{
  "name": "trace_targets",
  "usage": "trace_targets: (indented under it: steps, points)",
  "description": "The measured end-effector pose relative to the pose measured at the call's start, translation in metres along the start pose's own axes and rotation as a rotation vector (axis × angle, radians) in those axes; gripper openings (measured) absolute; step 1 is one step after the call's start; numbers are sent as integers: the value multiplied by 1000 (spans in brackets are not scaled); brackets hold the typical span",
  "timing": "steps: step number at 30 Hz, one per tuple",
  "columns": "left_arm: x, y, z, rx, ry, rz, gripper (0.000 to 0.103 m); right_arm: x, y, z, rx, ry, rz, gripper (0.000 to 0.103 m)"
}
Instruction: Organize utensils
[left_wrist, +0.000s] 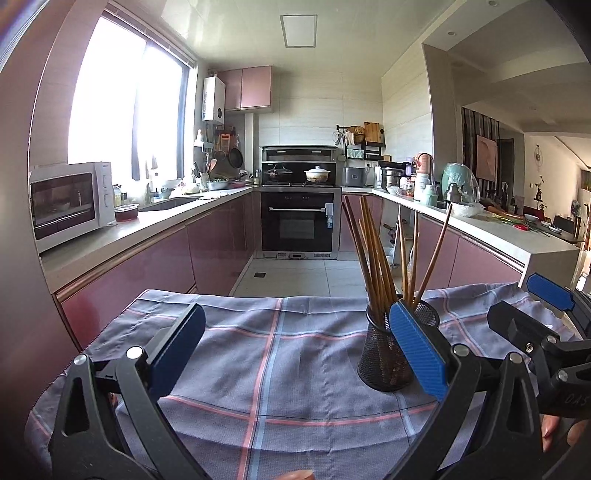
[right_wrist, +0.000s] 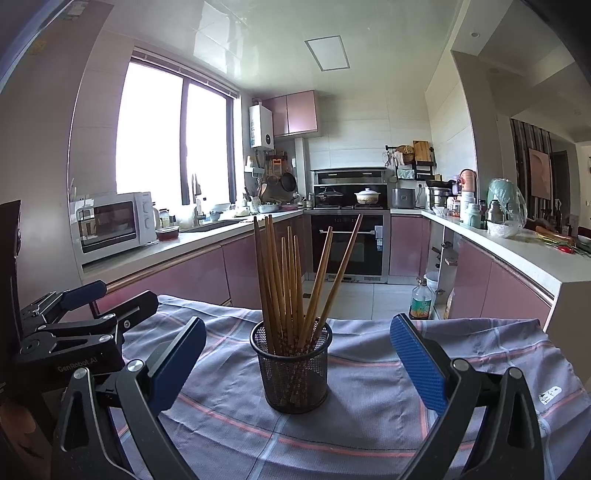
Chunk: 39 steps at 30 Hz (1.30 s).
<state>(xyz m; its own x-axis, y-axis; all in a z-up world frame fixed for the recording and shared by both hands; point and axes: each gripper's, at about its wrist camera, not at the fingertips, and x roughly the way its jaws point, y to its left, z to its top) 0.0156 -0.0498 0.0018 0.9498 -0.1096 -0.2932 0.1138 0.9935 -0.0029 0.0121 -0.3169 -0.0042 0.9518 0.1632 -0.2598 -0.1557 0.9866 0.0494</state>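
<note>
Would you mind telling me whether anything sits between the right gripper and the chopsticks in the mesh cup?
Nothing visible does. The right gripper has its jaws wide open, with the mesh cup and its chopsticks straight ahead on bare checked cloth. The left gripper stays off to the side, also open.
</note>
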Motion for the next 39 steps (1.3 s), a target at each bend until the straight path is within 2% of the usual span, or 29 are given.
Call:
trace_targets:
  steps: [39]
  points:
    - [-2, -3, 6, 0, -26, 24, 98, 0, -2, 1, 20, -16, -5, 96]
